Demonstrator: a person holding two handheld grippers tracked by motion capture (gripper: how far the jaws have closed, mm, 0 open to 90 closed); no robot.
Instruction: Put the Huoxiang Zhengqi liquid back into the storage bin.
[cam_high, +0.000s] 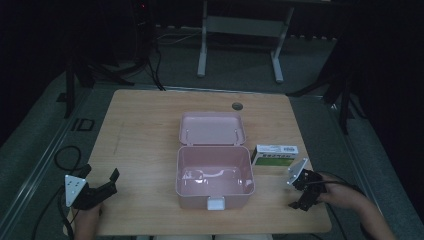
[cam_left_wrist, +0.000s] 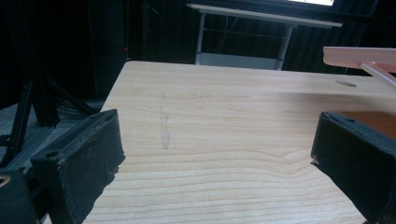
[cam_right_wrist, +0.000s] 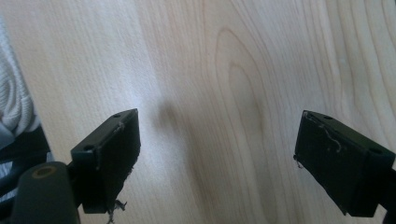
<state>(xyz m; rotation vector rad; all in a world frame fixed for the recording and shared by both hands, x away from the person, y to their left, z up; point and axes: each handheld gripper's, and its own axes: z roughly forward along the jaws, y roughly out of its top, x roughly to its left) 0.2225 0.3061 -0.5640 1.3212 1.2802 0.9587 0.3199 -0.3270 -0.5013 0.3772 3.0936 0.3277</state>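
Presently my left gripper rests at the near left corner of the wooden table, its jaws spread wide with bare wood between them, as the left gripper view confirms. My right gripper sits at the near right edge, pointed down at the tabletop, jaws likewise apart and holding nothing; its own view shows wood grain between the two black pads. Between my hands stands the pink box, lid thrown back flat toward the far side, white latch facing me, interior empty. Just beside the box on its right lies a green and white carton, close to my right gripper but not touching it
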